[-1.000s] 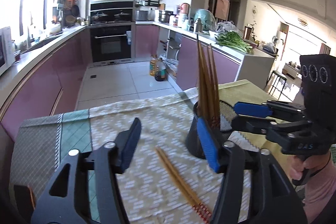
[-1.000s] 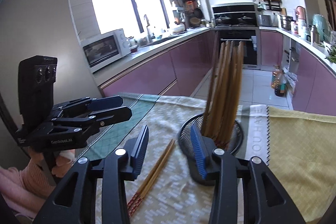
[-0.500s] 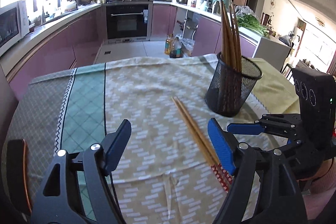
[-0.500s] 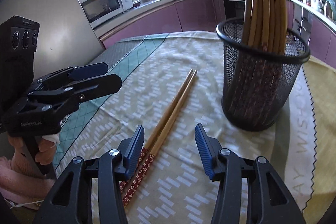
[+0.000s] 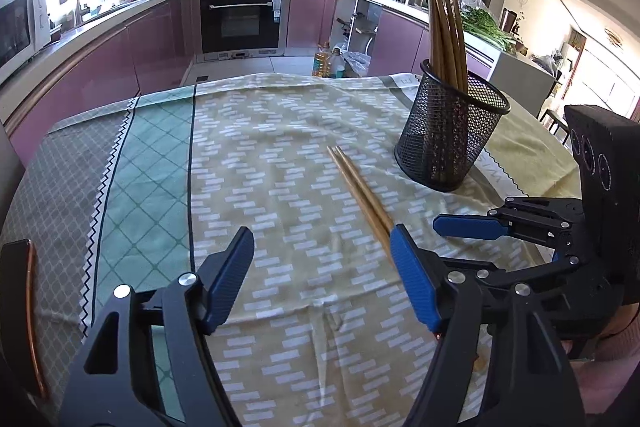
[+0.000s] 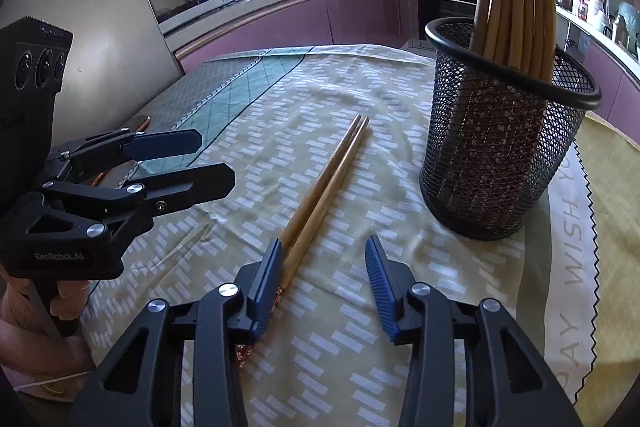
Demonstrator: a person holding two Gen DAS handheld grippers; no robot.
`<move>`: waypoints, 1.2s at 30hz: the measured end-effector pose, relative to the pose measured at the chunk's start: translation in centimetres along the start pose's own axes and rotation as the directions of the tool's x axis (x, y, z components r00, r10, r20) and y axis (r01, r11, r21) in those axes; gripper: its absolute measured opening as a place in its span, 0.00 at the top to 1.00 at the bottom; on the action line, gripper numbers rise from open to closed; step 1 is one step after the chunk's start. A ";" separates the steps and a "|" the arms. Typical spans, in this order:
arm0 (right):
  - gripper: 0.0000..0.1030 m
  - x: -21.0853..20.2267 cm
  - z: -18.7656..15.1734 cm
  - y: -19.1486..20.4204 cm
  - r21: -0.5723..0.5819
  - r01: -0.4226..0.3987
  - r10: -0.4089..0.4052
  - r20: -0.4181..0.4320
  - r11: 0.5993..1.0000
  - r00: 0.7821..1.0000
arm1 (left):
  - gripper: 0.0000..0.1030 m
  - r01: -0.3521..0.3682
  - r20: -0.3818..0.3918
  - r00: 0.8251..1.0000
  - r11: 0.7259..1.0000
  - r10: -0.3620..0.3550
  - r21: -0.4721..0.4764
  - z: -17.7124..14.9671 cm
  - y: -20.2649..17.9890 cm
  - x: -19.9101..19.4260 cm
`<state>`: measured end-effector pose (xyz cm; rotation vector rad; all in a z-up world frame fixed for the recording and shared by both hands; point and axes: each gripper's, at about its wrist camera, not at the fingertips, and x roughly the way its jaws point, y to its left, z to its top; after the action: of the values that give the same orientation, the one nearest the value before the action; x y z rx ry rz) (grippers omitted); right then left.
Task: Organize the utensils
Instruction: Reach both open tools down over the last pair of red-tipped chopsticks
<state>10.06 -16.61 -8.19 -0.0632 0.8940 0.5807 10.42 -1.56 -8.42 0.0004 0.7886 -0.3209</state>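
A pair of chopsticks (image 6: 326, 193) lies flat on the tablecloth (image 6: 304, 99), near the mesh holder (image 6: 500, 147) that already stands full of upright chopsticks; the right gripper (image 6: 322, 281) sits low over their patterned ends, its jaws apart and just closing, nothing pinched, the sticks beside its left pad; the left gripper (image 5: 322, 277) gapes wide over bare cloth, its jaws also just narrowing, the sticks running under its right pad.

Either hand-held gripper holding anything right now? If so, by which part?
Nothing held. Left hand-held gripper is open over bare cloth; right hand-held gripper is open, its left pad beside the chopsticks' patterned end, not clamping it.
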 end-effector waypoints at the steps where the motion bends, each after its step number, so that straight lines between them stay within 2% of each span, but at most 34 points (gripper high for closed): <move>1: 0.62 0.0 0.0 0.0 0.001 0.001 -0.001 -0.001 1.000 1.000 | 0.34 0.001 -0.003 1.000 1.000 -0.001 0.003 0.0 -0.1 0.1; 7: 0.67 0.1 0.3 -0.4 0.014 0.000 0.000 -0.005 1.000 1.000 | 0.38 0.010 -0.024 1.000 1.000 -0.010 0.024 0.1 -0.5 0.7; 16: 0.72 -0.5 0.1 -1.6 0.059 -0.034 0.034 -0.011 0.998 0.999 | 0.50 0.041 -0.121 0.992 0.998 -0.034 0.048 0.7 -1.3 3.5; 21: 0.74 -0.6 -0.1 -2.0 0.067 -0.039 0.040 -0.011 0.997 0.999 | 0.52 0.061 -0.144 0.988 0.995 -0.048 0.081 1.1 -2.3 4.6; 28: 0.74 -0.6 0.1 -2.1 0.064 -0.043 0.044 -0.012 0.997 0.999 | 0.64 0.048 -0.176 0.984 0.991 -0.026 0.123 1.4 -3.3 6.1; 32: 0.74 -0.6 0.1 -2.1 0.062 -0.039 0.040 -0.013 0.997 0.999 | 0.78 0.063 -0.187 0.982 0.991 -0.040 0.118 1.6 -3.1 6.4; 36: 0.74 -0.3 0.4 -1.9 0.053 -0.029 0.029 -0.012 0.998 0.999 | 0.82 0.071 -0.189 0.981 0.991 -0.048 0.117 1.5 -2.8 6.2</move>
<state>11.17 -18.17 -8.06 -0.0061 0.9235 0.5839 14.81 -6.17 -11.35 0.1242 0.9543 -0.4308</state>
